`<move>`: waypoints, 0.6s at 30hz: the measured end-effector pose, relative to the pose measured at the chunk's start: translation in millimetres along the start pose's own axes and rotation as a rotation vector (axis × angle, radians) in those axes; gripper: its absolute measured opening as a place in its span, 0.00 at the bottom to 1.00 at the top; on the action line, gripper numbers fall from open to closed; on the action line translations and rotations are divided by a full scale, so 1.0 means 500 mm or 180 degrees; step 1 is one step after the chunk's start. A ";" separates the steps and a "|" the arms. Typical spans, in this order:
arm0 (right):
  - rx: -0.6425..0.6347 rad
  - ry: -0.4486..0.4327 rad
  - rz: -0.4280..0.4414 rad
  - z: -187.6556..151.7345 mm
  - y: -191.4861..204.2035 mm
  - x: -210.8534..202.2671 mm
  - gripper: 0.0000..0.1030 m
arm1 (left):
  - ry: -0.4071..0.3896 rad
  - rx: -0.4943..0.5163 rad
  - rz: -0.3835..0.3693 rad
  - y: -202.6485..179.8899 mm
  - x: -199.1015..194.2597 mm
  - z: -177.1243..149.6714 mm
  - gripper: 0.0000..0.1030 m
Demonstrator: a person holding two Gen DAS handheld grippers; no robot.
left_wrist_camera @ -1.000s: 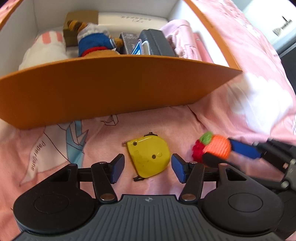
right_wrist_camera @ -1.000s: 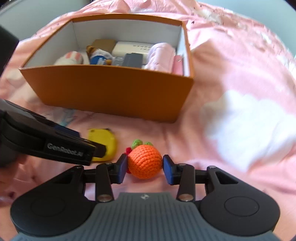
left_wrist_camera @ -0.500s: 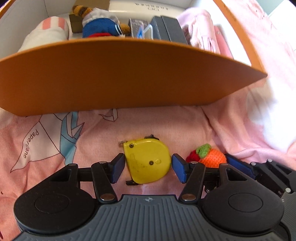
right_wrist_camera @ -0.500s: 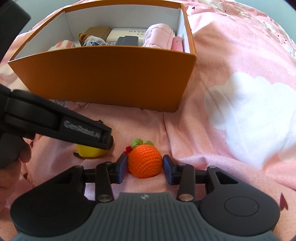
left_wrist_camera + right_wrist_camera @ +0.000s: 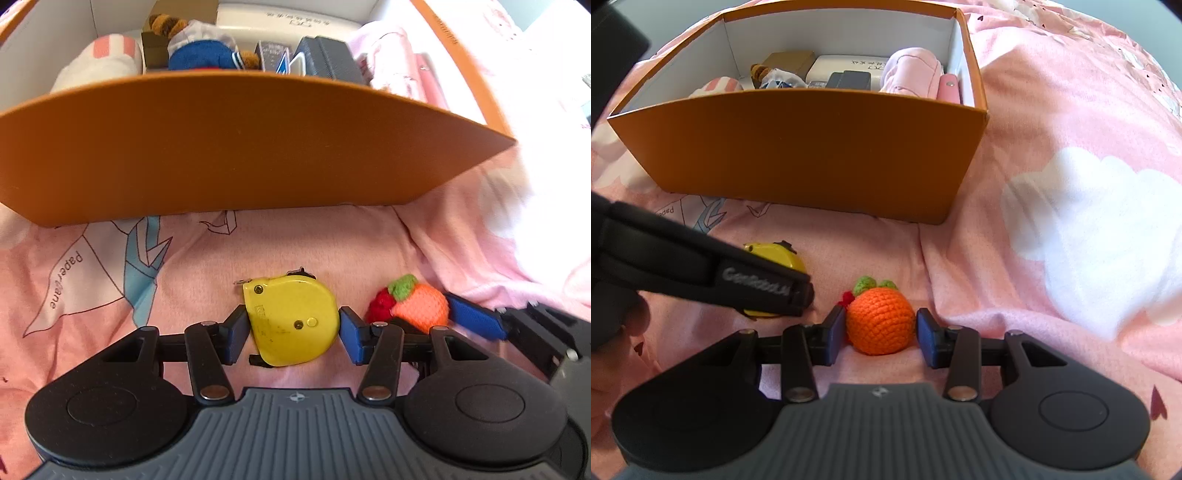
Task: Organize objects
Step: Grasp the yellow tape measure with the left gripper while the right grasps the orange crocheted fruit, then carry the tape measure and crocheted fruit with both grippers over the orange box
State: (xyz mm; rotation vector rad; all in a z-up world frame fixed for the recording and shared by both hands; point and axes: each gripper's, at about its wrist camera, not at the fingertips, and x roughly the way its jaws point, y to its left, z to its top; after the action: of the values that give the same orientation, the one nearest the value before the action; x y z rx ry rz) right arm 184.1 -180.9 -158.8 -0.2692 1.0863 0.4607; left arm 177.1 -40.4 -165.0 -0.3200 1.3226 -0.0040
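Tape measure (image 5: 291,325) sits btwn closing left hand-held gripper (image 5: 291,334) pads, both touching.

One orange cardboard box (image 5: 812,147). One yellow tape measure (image 5: 293,323). One crocheted orange fruit (image 5: 880,320). Inside the box: one plush toy in blue (image 5: 201,51), one brown carton (image 5: 790,62), one white flat box (image 5: 846,62), one pink pouch (image 5: 912,72), one striped white roll (image 5: 99,62). Two grippers.
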 end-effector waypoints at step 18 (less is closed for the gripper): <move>-0.0271 -0.0522 0.0102 0.043 0.036 -0.140 0.42 | -0.0637 0.0444 -0.0233 0.012 -0.203 -0.025 0.58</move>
State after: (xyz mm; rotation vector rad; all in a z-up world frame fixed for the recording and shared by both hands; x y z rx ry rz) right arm 165.5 -171.8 -86.3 -0.2841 0.9132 0.5490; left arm 138.7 -18.8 -72.5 -0.2431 1.1057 -0.1225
